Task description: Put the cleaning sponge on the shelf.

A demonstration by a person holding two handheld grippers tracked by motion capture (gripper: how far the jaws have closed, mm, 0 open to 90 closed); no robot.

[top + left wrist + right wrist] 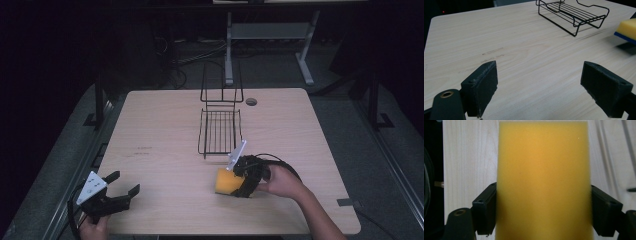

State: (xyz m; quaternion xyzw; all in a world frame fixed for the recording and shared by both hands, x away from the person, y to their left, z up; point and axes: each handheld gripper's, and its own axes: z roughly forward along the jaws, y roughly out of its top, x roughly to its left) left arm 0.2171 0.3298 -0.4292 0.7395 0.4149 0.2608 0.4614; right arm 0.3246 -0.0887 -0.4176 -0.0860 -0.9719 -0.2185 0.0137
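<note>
Right gripper view shows a yellow sponge point(543, 180), blue-backed, clamped between the right gripper point(543, 212)'s jaws at table centre-right. Black wire rack point(220, 131) at its 12 o'clock holds nothing. Left gripper point(123, 183) gapes wide, unloaded.

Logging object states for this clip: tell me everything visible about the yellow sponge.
The sponge is a rectangular block of yellow foam with a thin blue layer on one face, seen in the left gripper view. Its surface looks soft and finely pored, clean and undamaged. The right gripper clamps it, one jaw on each long side. It sits over the table, just in front of the wire rack, apart from it. Whether it touches the tabletop is unclear.
</note>
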